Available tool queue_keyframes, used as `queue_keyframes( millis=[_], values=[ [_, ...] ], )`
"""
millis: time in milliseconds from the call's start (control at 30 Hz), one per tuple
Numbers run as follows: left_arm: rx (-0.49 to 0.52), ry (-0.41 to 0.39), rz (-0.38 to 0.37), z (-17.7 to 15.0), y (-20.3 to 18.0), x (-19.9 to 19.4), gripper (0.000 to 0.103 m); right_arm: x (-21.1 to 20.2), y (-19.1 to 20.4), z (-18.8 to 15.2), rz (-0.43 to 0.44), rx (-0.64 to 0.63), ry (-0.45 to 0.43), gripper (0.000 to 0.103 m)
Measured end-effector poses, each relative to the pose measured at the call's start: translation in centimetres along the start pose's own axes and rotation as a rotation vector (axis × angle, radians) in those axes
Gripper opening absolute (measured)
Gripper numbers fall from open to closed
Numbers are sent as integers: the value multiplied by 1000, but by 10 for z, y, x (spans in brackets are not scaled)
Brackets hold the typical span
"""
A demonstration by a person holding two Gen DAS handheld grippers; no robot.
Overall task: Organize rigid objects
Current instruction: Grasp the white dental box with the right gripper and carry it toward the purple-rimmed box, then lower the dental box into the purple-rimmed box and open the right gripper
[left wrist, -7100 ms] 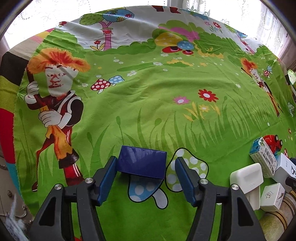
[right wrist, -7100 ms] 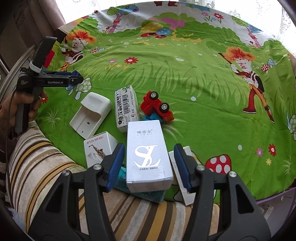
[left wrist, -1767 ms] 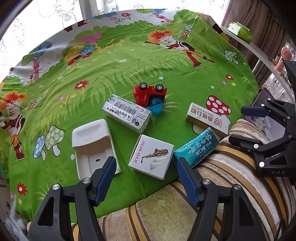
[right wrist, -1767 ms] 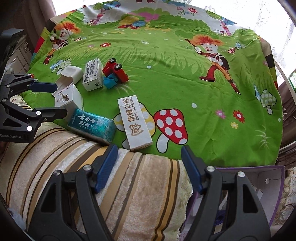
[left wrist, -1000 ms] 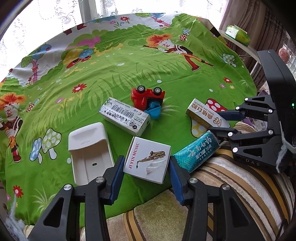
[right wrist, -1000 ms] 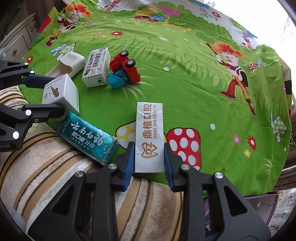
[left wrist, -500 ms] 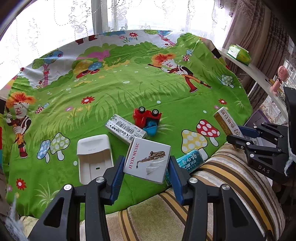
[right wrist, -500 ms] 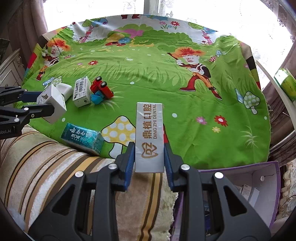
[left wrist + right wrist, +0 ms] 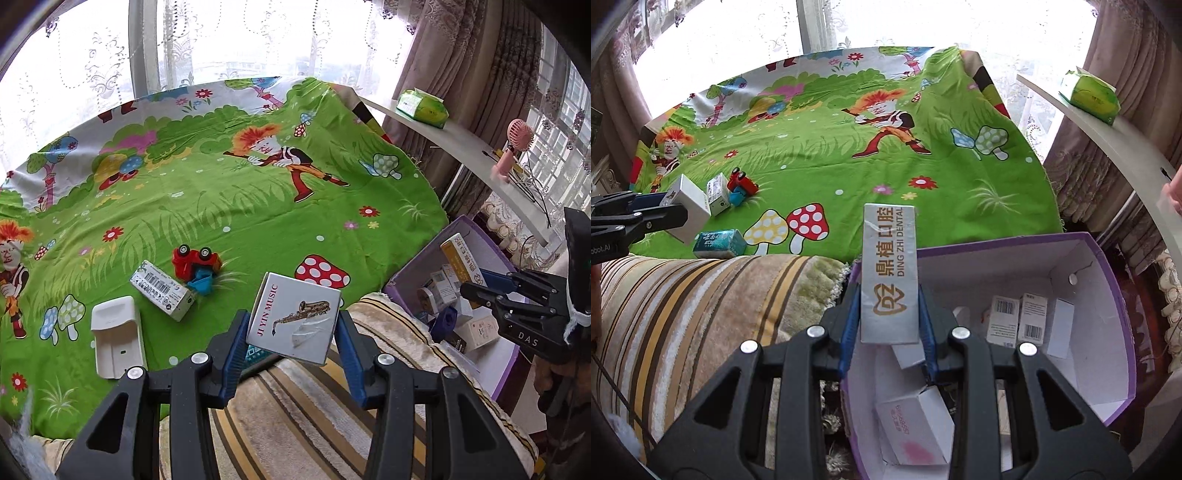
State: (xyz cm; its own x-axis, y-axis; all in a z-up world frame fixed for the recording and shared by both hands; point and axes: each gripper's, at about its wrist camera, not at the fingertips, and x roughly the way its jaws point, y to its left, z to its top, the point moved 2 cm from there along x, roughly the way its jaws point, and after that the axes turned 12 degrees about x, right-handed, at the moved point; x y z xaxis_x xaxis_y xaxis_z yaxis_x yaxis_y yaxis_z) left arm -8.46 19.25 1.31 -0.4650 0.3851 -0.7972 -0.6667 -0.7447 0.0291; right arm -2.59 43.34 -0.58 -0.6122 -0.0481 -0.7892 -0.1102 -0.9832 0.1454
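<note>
Purple storage box (image 9: 1108, 258) is waiting below; we are carrying the dental box (image 9: 889, 273), right gripper (image 9: 889, 332) jaws clenched on it, and the music box (image 9: 295, 317) in the left gripper (image 9: 291, 343), likewise clamped. Next: lowering, releasing, probably onto packed cartons.

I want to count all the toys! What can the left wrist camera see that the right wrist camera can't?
Only the left wrist view shows the white plastic tray and the pink fan. Only the right wrist view shows the teal box in full. Both show the red toy truck, the music box in the left hand-held gripper, the dental box in the right hand-held gripper, and the purple bin.
</note>
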Motion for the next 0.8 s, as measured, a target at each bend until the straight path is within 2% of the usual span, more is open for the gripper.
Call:
queue_keyframes(
  millis=[500,800],
  values=[
    [101,-7,-105,32,-75,14,47,-33,-109,-19,-156,182,-16,34],
    [126,-6,-150,51,-104,27,47,-45,-152,-21,-228,271,-36,34]
  ],
)
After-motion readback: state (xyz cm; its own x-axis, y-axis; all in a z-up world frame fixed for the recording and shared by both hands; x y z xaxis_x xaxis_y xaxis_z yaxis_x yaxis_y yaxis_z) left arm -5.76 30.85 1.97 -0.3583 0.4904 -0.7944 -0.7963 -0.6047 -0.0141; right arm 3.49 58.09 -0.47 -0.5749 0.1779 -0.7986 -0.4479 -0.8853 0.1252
